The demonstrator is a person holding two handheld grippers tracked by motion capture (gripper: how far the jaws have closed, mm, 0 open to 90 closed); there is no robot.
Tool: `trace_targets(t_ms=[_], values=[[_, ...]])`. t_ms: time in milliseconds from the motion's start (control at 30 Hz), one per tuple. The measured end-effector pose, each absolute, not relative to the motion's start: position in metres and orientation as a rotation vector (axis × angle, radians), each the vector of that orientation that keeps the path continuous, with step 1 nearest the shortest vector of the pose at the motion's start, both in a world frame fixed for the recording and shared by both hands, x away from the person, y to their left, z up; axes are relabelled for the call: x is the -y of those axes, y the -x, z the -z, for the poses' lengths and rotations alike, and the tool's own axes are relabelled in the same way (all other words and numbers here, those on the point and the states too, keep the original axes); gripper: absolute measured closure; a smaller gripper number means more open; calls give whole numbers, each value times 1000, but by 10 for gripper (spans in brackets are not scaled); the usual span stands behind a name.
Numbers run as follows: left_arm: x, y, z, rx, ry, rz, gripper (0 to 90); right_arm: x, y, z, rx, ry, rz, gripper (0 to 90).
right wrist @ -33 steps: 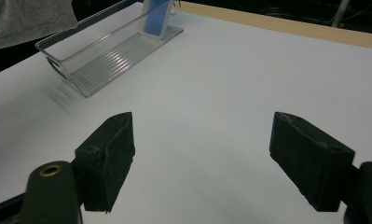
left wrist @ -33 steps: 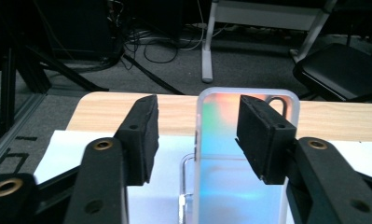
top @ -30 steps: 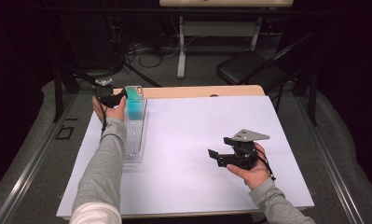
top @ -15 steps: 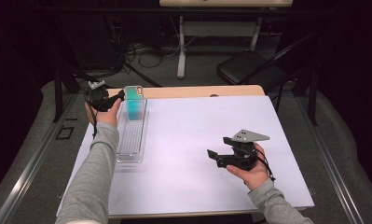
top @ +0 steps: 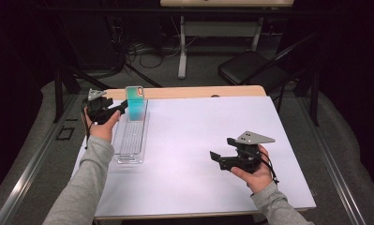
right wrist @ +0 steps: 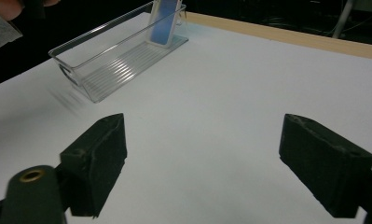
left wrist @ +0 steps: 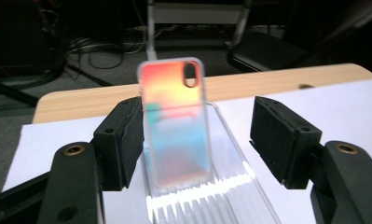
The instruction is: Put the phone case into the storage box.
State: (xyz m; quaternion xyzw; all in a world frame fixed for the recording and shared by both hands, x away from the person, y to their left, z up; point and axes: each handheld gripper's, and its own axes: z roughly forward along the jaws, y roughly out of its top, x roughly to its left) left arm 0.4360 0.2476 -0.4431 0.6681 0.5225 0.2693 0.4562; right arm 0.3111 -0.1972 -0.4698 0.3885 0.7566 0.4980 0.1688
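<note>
A dark room is seen; grey floor [top: 30, 154], black folding chair [top: 250, 68], cables [top: 142, 49] behind the table [top: 184, 91].

A person's left gripper [top: 123, 107] hangs at the far left of a white-topped table [top: 198, 140], its jaws parted just beside an iridescent phone case [top: 135, 104] standing upright in the far end of a clear plastic bin [top: 130, 140]. The right gripper [top: 219, 157], jaws apart, hovers over bare table near right, well apart from the bin.
</note>
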Motion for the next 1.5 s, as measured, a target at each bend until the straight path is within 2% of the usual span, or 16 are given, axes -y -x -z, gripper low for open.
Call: trace_targets(t_ms=[300, 500, 633, 733, 1033, 1500], values=[[-243, -391, 440, -1122, -1648, -582, 184, 202, -303, 467, -2140, -1095, -1420, 120], [-247, -359, 441, -1058, -1644, -539, 157, 202, -297, 466, -2165, -1055, -1408, 24], [-254, -341, 447, -1050, -1620, -483, 137, 205, -290, 470, -2169, -1030, -1372, 13], [-259, -327, 455, -1027, -1634, -470, 73, 208, -285, 472, -2157, -1032, -1363, 6], [-268, -298, 470, -1026, -1633, -531, 61, 219, -275, 482, -2155, -1058, -1319, 0], [-273, -282, 501, -1076, -1652, -548, 61, 236, -269, 499, -2104, -1096, -1242, 0]])
